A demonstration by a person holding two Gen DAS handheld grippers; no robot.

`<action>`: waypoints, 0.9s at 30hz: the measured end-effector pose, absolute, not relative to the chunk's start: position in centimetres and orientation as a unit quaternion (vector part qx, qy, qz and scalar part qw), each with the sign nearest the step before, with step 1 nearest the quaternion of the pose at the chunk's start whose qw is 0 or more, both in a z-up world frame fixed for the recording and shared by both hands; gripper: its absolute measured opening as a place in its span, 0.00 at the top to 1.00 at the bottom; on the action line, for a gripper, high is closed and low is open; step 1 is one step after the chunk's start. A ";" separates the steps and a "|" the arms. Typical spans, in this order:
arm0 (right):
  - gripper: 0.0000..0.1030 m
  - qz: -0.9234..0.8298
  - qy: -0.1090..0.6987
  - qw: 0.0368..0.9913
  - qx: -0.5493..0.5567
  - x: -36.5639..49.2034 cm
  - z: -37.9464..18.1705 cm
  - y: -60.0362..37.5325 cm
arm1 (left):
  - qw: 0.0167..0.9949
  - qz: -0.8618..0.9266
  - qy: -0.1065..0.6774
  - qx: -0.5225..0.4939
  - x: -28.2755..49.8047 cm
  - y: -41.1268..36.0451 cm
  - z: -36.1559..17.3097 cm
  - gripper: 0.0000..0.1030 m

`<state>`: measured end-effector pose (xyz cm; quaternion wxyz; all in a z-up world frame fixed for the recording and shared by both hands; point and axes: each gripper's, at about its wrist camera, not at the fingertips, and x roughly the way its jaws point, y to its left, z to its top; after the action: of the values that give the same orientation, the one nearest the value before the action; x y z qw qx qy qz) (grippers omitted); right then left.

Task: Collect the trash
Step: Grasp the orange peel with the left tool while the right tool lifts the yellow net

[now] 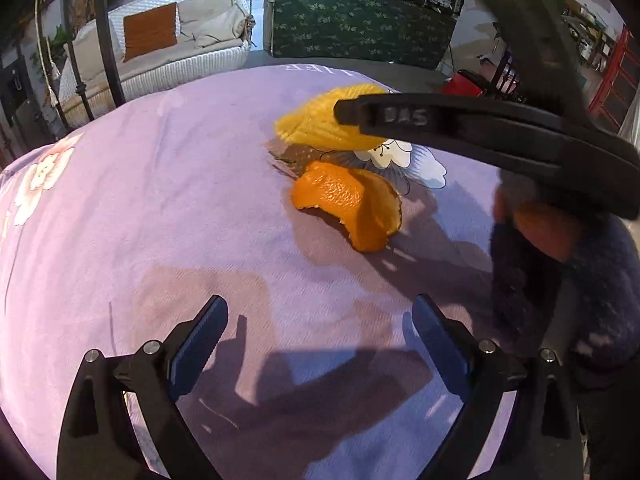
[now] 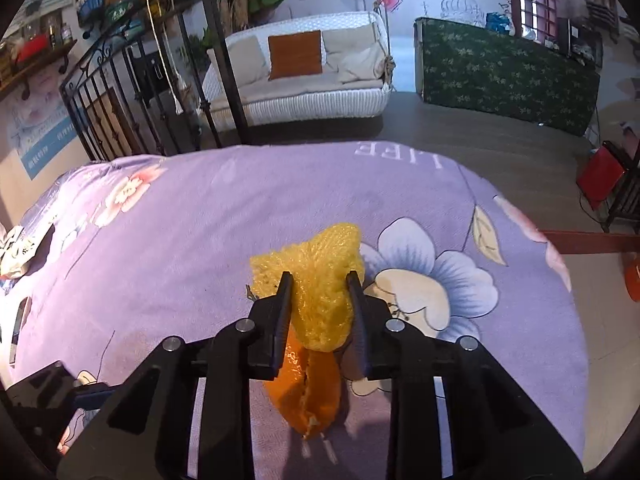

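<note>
With the right tongs [image 2: 319, 280] clenched on the squashy yellow foam fruit net [image 2: 316, 280] and the left tongs [image 1: 320, 332] released, that net might slip back onto the orange peel [image 1: 348, 204] lying on the bed [image 1: 140, 184].

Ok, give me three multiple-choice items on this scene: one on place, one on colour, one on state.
1. Where does the orange peel lie?
A. on the purple sheet
B. on the sofa
C. on the floor

2. What colour is the foam net?
A. green
B. yellow
C. white

3. How does the left gripper stand?
A. shut on the peel
B. shut on the net
C. open, holding nothing

Answers: 1 A, the peel rests on the sheet just under the net. 2 B, the net is plainly yellow in both views. 3 C, its jaws stand wide apart over bare sheet, while the right gripper pinches the net.
</note>
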<state>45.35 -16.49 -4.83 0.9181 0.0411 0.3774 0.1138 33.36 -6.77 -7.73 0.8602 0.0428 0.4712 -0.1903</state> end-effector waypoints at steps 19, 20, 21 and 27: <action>0.74 0.016 0.339 0.939 0.061 37.9 -2.0 -25.4 | 0.851 -0.142 0.500 0.075 40.6 -14.2 -9.7 0.34; 0.74 0.015 0.337 0.940 0.059 37.3 -2.0 -25.4 | 0.853 -0.137 0.498 0.079 40.6 -14.3 -9.7 0.41; 0.74 0.016 0.336 0.940 0.058 36.8 -2.0 -25.5 | 0.854 -0.133 0.496 0.082 40.6 -14.2 -9.6 0.43; 0.74 0.011 0.329 0.943 0.051 34.5 -1.8 -25.4 | 0.859 -0.140 0.485 0.088 39.4 -14.0 -9.2 0.67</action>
<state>34.46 -25.41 -1.82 0.9430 0.0509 0.3287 0.0112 39.43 -13.95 -9.19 0.8589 0.0883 0.4847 -0.1397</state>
